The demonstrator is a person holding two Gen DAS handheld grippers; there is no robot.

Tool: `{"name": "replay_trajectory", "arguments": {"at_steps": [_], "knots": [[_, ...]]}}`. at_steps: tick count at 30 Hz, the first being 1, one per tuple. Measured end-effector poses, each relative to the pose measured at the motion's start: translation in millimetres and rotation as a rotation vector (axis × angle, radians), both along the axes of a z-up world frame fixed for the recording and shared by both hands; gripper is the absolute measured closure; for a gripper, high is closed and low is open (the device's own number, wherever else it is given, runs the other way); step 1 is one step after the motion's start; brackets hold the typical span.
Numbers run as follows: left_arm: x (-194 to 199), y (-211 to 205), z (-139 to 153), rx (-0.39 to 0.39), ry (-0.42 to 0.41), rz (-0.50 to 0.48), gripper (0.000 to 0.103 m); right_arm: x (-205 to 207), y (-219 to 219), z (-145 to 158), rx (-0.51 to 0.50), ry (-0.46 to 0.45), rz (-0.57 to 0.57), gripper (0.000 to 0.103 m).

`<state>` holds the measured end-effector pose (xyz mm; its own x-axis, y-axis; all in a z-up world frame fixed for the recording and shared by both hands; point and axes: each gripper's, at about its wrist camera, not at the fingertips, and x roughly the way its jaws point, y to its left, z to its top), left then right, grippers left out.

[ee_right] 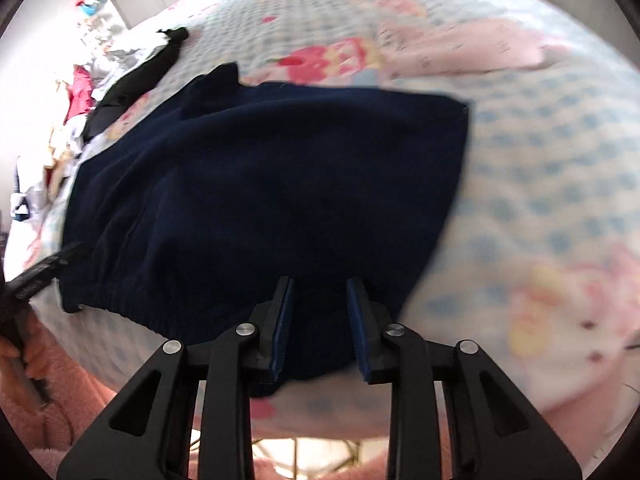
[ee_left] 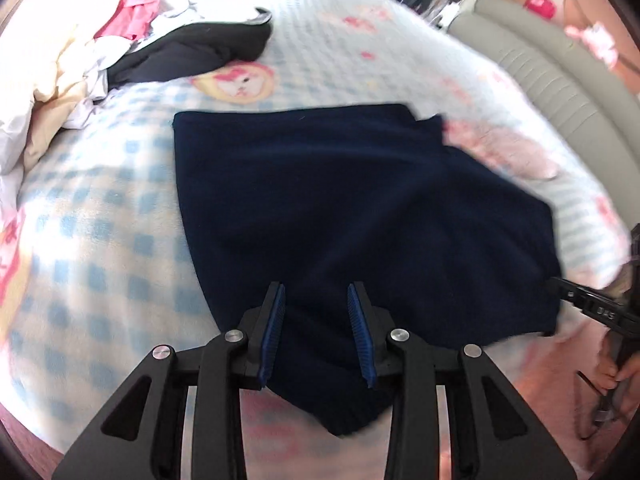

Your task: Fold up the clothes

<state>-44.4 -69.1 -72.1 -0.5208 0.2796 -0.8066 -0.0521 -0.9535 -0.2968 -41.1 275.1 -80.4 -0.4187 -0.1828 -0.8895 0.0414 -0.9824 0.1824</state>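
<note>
Left hand-held gripper (ee_left: 316, 322): spread, pads clear of cloth, nothing pinched, hanging over the near hem of the navy garment (ee_left: 340, 208). Right hand-held gripper (ee_right: 320, 320): likewise spread and empty, over the same elastic hem toward its other end. Garment lying flat on the checked bedspread (ee_left: 100, 240), directly below and ahead of both, hem nearest, body running away toward the far side of the bed. Long axis of the hem crosswise, from one hand-held gripper to the other. Neither clearly nearer; each above its own stretch of hem. Probable next need: a drop onto the hem before any pinch. Pile of other clothes (ee_left: 80, 52) well apart, far left.
</note>
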Motion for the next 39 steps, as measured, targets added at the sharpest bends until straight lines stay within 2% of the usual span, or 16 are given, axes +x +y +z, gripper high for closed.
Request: {"name": "replay_trajectory", "arguments": {"at_steps": [3,4,7,9,13,16,20,24,27,30,31,34,35,37,39], "knots": [[5,12,-2,0.044,0.01,-0.056,0.068,9,10,12,-0.118,0.025,-0.017,0.071],[2,16,-7,0.021,-0.013,-0.057,0.068,10,13,11,-0.171,0.02,-0.023,0.071],[-3,20,-17,-0.027,-0.063,-0.051,0.068,7,13,-14,-0.101,-0.066,-0.046,0.071],[-3,13,-15,-0.038,-0.07,-0.034,0.068,10,18,-19,-0.103,-0.076,-0.059,0.074],[3,-14,-4,-0.003,-0.049,0.038,0.068,19,22,-10,-0.064,-0.057,-0.055,0.071],[6,-31,-10,0.05,-0.085,0.067,0.068,21,21,-7,-0.082,-0.054,-0.028,0.067],[8,-29,-12,0.005,-0.12,0.054,0.068,22,9,-14,-0.033,-0.102,0.013,0.064],[7,-30,5,0.07,-0.073,0.036,0.065,23,13,2,-0.104,-0.07,0.026,0.064],[0,-18,12,0.102,-0.042,-0.009,0.065,17,13,19,-0.054,-0.008,0.039,0.061],[-5,1,14,0.115,-0.02,-0.06,0.065,10,22,20,-0.076,-0.013,-0.007,0.06],[-6,7,9,0.094,-0.035,-0.068,0.065,8,25,14,-0.096,-0.03,-0.025,0.06],[-14,16,-17,-0.045,-0.151,-0.043,0.065,11,31,-3,-0.11,-0.087,-0.057,0.06],[-13,13,-20,-0.034,-0.163,-0.04,0.065,13,32,-9,-0.097,-0.1,-0.061,0.06],[-6,-1,-12,0.042,-0.142,-0.018,0.065,20,29,-9,-0.052,-0.087,-0.048,0.06],[1,-13,-1,0.049,-0.115,0.007,0.065,25,32,-3,-0.023,-0.068,-0.066,0.057]]}}
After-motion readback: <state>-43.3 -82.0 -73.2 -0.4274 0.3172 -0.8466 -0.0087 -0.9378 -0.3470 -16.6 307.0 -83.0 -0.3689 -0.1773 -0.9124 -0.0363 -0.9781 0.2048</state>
